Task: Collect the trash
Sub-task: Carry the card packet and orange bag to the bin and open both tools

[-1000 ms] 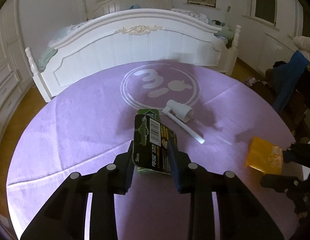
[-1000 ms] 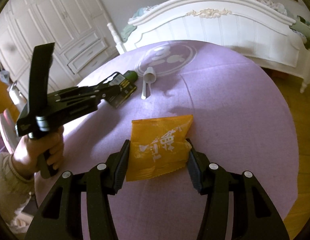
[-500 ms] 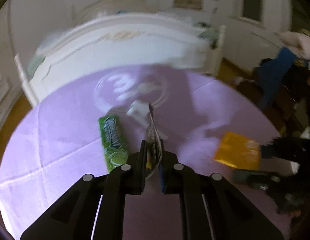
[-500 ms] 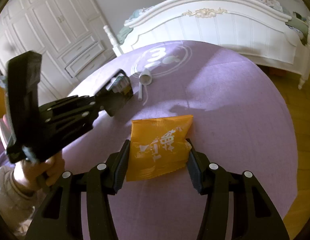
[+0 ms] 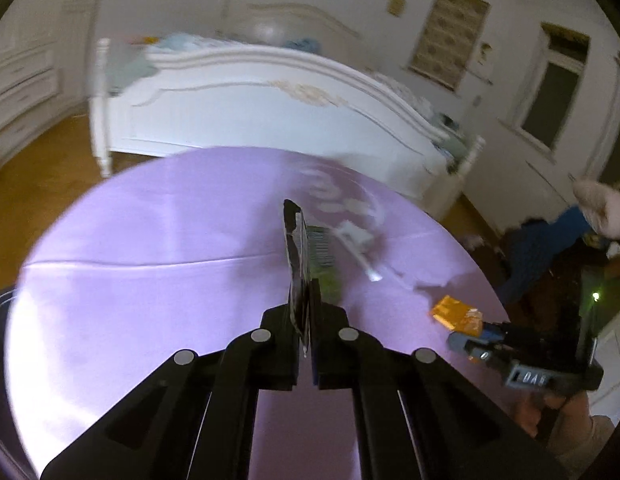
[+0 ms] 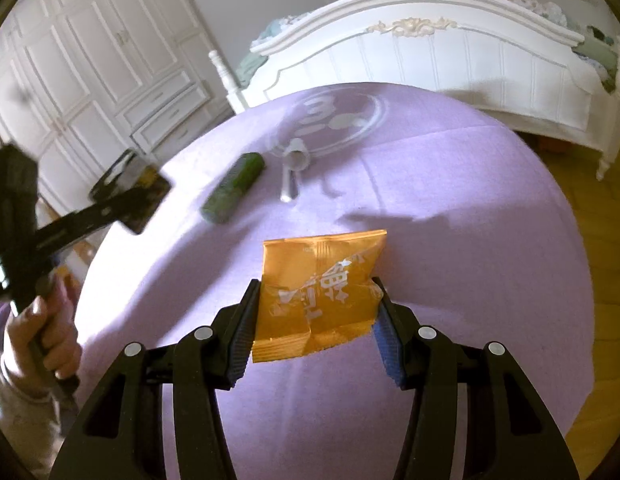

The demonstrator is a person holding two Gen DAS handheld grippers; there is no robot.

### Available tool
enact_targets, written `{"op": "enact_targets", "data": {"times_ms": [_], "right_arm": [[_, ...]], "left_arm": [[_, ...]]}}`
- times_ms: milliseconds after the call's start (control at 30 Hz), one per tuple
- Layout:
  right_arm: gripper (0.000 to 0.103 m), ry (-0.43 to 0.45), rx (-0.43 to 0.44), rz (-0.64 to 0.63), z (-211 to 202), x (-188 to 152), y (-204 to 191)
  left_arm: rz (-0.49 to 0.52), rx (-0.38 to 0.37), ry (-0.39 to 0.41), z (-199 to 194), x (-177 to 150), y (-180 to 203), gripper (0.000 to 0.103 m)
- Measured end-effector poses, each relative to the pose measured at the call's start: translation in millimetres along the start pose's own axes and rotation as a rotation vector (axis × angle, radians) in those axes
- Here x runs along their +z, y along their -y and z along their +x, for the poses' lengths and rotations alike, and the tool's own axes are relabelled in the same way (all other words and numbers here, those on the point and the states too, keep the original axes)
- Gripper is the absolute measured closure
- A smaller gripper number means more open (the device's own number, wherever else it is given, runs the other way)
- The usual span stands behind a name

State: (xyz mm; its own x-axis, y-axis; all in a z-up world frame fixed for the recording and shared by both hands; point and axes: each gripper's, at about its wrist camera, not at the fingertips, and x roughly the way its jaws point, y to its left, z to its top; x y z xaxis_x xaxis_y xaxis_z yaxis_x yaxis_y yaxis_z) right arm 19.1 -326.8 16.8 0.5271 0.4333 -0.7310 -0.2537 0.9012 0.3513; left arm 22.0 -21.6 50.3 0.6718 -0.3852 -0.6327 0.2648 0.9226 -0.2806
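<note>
Since 1.0 s ago the left hand-held gripper (image 5: pixel 308 312) has lifted the dark wrapper (image 5: pixel 296 264) clear of the bench (image 5: pixel 150 240) and swung it out to the bench's left side; the green packet (image 6: pixel 234 188) that lay under it is now uncovered. The right hand-held gripper (image 6: pixel 316 316) has not shifted relative to the orange packet (image 6: pixel 320 288).

Left hand-held gripper: jaws nearly together, pinching the dark wrapper edge-on. The wrapper is flat, glossy black film, standing upright between the pads; a white barcode panel is visible on its face in the left wrist view. In the right wrist view it hangs in the air beyond the bench's left rim, motion-blurred, with a yellow patch on it.

Right hand-held gripper: jaws spread wide, one ribbed pad on each side of the orange packet. Contact with the packet's edges cannot be confirmed. The packet lies flat on the bench: shiny orange foil, roughly rectangular, crimped seams, white printed characters, creased near the lower end.

Green packet: long, narrow, dark green, lying on the bench left of centre. Just right of it a white plastic piece (image 6: pixel 294 164), a short cup-like cap with a thin straight stem, lies beside the printed white ring logo (image 6: pixel 330 120).

Bench: round, covered in a matte purple cloth with straight fold creases. Behind it a white carved bed footboard (image 6: pixel 430 52); to the left, white panelled wardrobe doors (image 6: pixel 90 60).
</note>
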Motion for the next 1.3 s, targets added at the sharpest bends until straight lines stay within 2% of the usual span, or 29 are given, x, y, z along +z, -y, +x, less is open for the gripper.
{"op": "enact_targets", "data": {"times_ms": [100,133,267,467,533,733,933,1000,1067,1100,1133,1167,1233,1267,1300], "right_arm": [[0.05,-0.01,0.046,-0.064,0,8,-36],[0.05,-0.017,0.079,-0.096,1,13,-54],[0.05,-0.041,0.161,-0.206,11,29,-117],[0.05,-0.121,0.273,-0.329,46,45,-213],[0.05,-0.142,0.283,-0.388,61,44,-249],[0.05,-0.223,0.326,-0.467,106,40,-317],[0.05,-0.274,0.324,-0.522,142,31,-362],[0.046,-0.285,0.331,-0.521,154,29,-373],[0.026,-0.279,0.33,-0.507,161,31,-377],[0.022,-0.267,0.329,-0.496,163,32,-378],[0.019,-0.254,0.332,-0.476,163,34,-375],[0.019,-0.251,0.338,-0.461,163,34,-372],[0.019,-0.254,0.348,-0.42,161,37,-361],[0.019,-0.255,0.352,-0.399,158,39,-352],[0.019,-0.252,0.355,-0.383,155,40,-345]], "left_arm": [[-0.03,0.078,0.05,-34,-10,-28,0.098],[-0.041,0.128,0.072,-50,-16,-41,0.098],[-0.094,0.248,0.129,-89,-36,-84,0.098],[-0.242,0.354,0.18,-137,-67,-161,0.098],[-0.277,0.372,0.189,-148,-75,-178,0.098],[-0.35,0.393,0.195,-164,-92,-217,0.098],[-0.382,0.377,0.177,-161,-100,-234,0.098],[-0.392,0.379,0.171,-161,-101,-236,0.095],[-0.409,0.374,0.155,-162,-101,-239,0.094],[-0.42,0.374,0.144,-161,-102,-241,0.091],[-0.427,0.376,0.133,-161,-101,-242,0.077],[-0.431,0.383,0.128,-160,-101,-242,0.047],[-0.43,0.412,0.149,-163,-100,-239,0.011],[-0.411,0.423,0.186,-166,-98,-231,0.01],[-0.395,0.42,0.19,-166,-96,-226,0.01]]}}
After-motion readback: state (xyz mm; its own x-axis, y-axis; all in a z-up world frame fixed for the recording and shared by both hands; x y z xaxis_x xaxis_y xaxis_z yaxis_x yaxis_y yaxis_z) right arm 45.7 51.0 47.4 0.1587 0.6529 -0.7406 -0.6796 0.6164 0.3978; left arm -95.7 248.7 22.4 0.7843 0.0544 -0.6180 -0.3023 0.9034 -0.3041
